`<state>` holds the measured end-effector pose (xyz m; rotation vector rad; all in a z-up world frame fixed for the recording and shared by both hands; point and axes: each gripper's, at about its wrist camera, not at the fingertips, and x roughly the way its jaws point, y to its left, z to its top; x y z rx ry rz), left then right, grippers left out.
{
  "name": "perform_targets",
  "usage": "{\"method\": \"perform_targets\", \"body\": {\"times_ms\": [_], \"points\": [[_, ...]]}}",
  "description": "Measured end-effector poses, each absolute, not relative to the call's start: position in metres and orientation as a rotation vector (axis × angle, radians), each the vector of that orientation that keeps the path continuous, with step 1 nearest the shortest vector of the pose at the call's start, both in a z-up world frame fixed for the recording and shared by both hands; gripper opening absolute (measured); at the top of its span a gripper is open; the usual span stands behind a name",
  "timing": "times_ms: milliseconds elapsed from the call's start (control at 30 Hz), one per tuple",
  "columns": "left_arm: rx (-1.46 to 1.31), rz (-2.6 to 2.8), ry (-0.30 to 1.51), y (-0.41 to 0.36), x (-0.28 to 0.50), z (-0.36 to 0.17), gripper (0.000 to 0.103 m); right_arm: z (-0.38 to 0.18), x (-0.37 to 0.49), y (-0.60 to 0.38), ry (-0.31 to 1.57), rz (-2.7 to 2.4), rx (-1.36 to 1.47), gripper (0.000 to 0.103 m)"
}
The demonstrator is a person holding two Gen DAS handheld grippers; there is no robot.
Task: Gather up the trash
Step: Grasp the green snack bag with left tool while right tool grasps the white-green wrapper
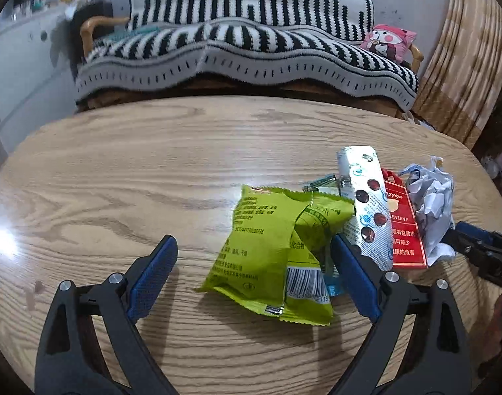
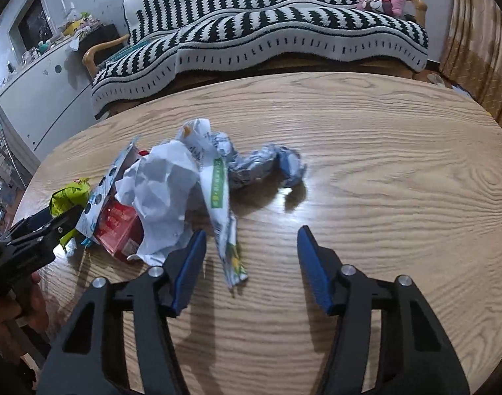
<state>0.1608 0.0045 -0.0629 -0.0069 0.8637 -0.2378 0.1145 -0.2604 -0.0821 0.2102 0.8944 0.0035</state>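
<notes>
A pile of trash lies on the wooden table [image 1: 152,164]. Two green snack wrappers [image 1: 267,247] lie between the open jaws of my left gripper [image 1: 254,247]. Beside them are a silver pill blister pack [image 1: 369,204], a red cigarette box [image 1: 405,230] and crumpled white paper [image 1: 432,204]. In the right wrist view my right gripper [image 2: 251,240] is open over a long twisted wrapper [image 2: 223,207], with the crumpled paper [image 2: 162,191], the red box [image 2: 119,223] and a crumpled blue-white wrapper [image 2: 264,164] just ahead.
A sofa with a black-and-white striped blanket [image 1: 244,49] and a pink cushion [image 1: 389,41] stands behind the table. A white cabinet [image 2: 46,92] is at the left, a woven curtain [image 1: 468,65] at the right. The left gripper [image 2: 30,240] shows in the right wrist view.
</notes>
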Motion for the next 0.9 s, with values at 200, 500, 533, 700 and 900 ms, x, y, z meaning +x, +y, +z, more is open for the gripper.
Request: {"method": "perform_targets", "body": {"times_ms": [200, 500, 533, 700, 900], "points": [[-0.024, -0.264, 0.879, 0.005, 0.161, -0.064, 0.054, -0.08, 0.12, -0.253, 0.879, 0.046, 0.212, 0.012], [0.006, -0.237, 0.796, 0.003, 0.133, -0.032, 0.053, -0.042, 0.078, -0.273, 0.808, 0.052, 0.225, 0.012], [0.008, -0.238, 0.783, 0.001, 0.128, -0.027, 0.053, -0.04, 0.073, -0.277, 0.805, 0.045, 0.224, 0.012], [0.028, -0.325, 0.747, -0.035, 0.097, -0.001, 0.053, -0.022, 0.026, -0.315, 0.795, -0.021, 0.218, 0.012], [0.125, -0.493, 0.715, -0.121, 0.043, 0.013, 0.053, -0.014, -0.05, -0.386, 0.798, -0.128, 0.249, 0.012]]}}
